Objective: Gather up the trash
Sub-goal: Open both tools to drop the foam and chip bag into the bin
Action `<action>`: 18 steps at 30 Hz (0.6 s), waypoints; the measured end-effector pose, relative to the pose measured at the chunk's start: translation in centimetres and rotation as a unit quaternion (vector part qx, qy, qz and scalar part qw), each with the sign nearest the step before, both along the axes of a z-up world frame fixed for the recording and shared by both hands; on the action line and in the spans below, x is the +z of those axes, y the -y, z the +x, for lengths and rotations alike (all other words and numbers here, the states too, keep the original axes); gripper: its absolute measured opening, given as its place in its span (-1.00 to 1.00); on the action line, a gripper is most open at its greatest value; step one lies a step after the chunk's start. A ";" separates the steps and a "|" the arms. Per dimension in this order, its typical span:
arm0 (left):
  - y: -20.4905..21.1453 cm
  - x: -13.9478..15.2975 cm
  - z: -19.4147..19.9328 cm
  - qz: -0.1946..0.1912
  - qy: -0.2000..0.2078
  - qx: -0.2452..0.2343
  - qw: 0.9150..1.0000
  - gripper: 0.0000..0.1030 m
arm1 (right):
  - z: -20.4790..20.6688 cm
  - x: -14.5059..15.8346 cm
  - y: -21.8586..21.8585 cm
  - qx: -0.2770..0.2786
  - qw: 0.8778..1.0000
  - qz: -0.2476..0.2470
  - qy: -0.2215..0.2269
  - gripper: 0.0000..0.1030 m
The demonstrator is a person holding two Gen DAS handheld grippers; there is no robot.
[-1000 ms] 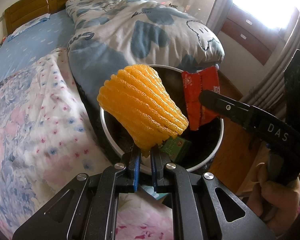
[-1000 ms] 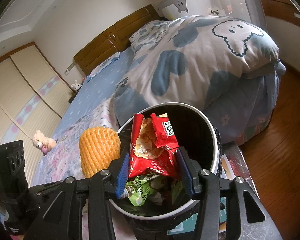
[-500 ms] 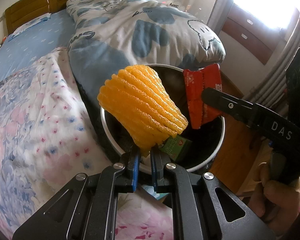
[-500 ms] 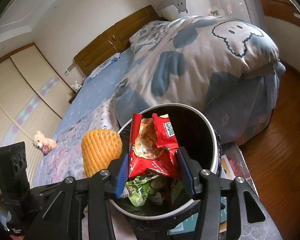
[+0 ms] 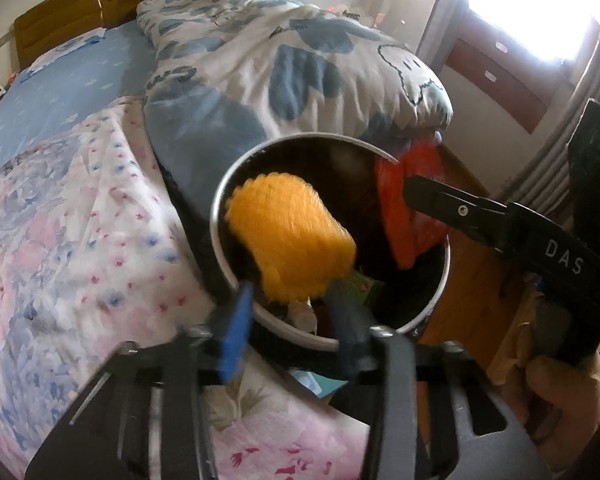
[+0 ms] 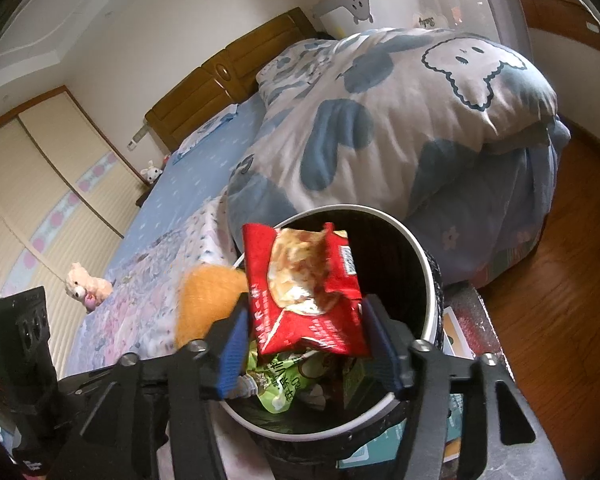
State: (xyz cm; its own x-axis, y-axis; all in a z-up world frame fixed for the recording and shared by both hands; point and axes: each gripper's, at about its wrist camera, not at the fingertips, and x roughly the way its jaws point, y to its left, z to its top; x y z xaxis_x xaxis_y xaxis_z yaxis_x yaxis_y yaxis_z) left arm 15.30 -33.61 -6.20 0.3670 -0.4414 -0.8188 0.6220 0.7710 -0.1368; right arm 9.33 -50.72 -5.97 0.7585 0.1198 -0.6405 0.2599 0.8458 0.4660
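Note:
A round black trash bin with a white rim [image 5: 236, 184] [image 6: 430, 280] stands beside the bed. My left gripper [image 5: 290, 320] is open above its near rim; an orange foam fruit net [image 5: 288, 236] is loose and blurred just in front of the jaws, over the bin mouth. It also shows in the right wrist view [image 6: 204, 300]. My right gripper [image 6: 306, 348] holds a red snack wrapper [image 6: 304, 296] [image 5: 412, 208] between its blue pads over the bin. Green wrappers [image 6: 280, 384] lie inside the bin.
The bed carries a floral sheet [image 5: 72, 240] and a blue-and-white quilt [image 5: 292, 68] that overhangs next to the bin. A wooden floor [image 6: 560, 272] lies to the right. A plush toy [image 6: 86, 286] sits on the bed. Flat boxes [image 6: 456, 400] lie under the bin.
My left gripper has opened and the orange foam net has come free, dropping toward the bin. The right gripper still holds the red wrapper, slightly higher over the bin.

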 end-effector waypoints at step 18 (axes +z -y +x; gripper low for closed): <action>-9.7 1.3 -4.6 -0.042 0.052 0.099 0.993 0.39 | -4.2 2.1 -4.1 -0.013 0.999 -0.010 0.038 0.77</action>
